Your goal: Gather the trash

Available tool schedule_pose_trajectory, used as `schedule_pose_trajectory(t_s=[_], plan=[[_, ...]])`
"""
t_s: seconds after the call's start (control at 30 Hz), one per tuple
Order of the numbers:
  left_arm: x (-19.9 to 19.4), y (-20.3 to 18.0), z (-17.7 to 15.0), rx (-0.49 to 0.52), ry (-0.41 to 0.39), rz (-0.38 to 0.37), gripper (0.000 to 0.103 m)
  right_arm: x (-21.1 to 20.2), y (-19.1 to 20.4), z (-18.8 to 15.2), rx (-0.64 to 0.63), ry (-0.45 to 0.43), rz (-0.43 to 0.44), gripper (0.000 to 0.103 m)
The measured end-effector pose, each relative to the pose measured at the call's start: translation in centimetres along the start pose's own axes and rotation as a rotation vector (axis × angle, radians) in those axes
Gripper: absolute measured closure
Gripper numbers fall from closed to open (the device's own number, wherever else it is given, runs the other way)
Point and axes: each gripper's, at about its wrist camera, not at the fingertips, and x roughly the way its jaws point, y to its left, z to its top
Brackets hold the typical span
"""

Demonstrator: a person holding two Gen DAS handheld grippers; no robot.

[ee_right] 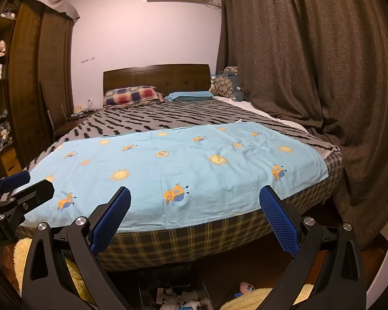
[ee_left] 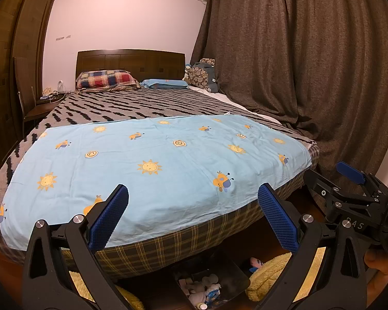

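Left gripper (ee_left: 192, 201) and right gripper (ee_right: 195, 204) wide apart, empty.

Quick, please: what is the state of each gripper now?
Left gripper: open, holding nothing.
Right gripper: open, holding nothing.

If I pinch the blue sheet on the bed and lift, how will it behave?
The blue sheet is probably floppy: it lies flat and follows the bed edge. Likely light, being thin with fine wrinkles. It may slide on the striped blanket, since it looks loosely laid.
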Motion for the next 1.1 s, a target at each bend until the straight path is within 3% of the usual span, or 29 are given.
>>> schedule_pose_trajectory(t_s=[1.1], plan=[[-0.22, 0.04, -0.09, -0.01, 0.001, 0.007, 0.008, -0.04, 0.08, -0.22, 0.002, 0.005, 0.005, 0.003]])
